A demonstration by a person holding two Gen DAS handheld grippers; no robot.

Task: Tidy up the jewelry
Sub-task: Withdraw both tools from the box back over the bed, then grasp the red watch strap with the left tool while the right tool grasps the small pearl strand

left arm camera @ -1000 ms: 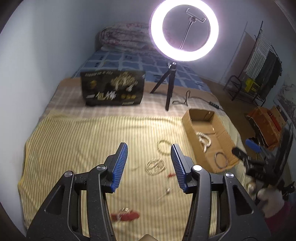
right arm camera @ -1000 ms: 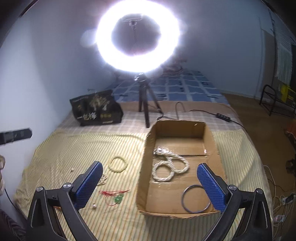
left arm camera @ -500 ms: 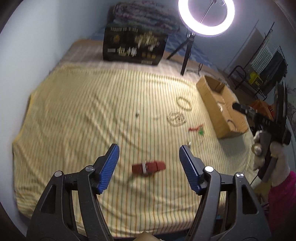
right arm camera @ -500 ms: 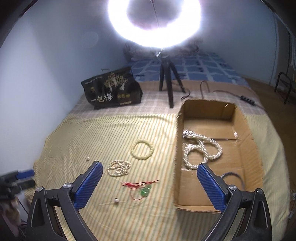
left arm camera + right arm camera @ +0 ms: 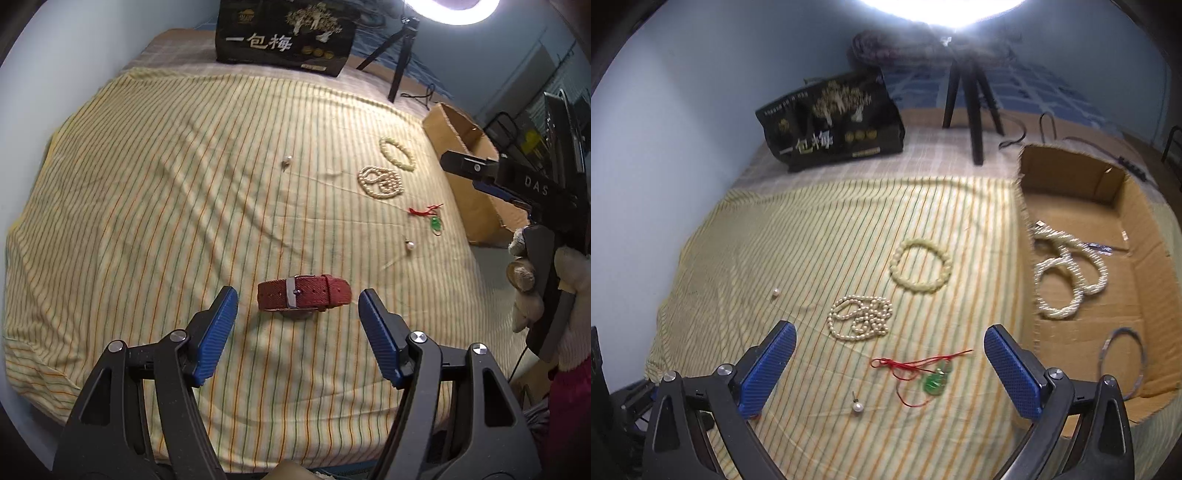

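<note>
We hold the left gripper (image 5: 297, 314) low over the bed (image 5: 147, 184), fingers spread wide and empty, with the red watch strap (image 5: 303, 297) lying flat just ahead between the blue pads — lined up, we judge, for a pinch across its width. The right gripper (image 5: 886, 365) hangs over the red cord with its green pendant (image 5: 934, 384), fingers likewise apart and holding nothing.

The cardboard box (image 5: 1134, 206) sits at the right edge of the striped sheet and already holds a coiled white rope necklace (image 5: 1067, 273) and a thin metal bangle (image 5: 1123, 354), so it looks like the collecting place. Loose on the sheet lie a pearl strand (image 5: 860, 317), a pale bead bracelet (image 5: 921, 266), a pearl stud (image 5: 857, 406) near the pendant and another small pearl piece (image 5: 775, 292) further left — all well apart from each other.

A black printed bag (image 5: 831, 125) and a ring-light tripod (image 5: 971, 92) stand at the far end, clear of the route. Nothing blocks the strap; the soft sheet may bunch under closing fingers.
</note>
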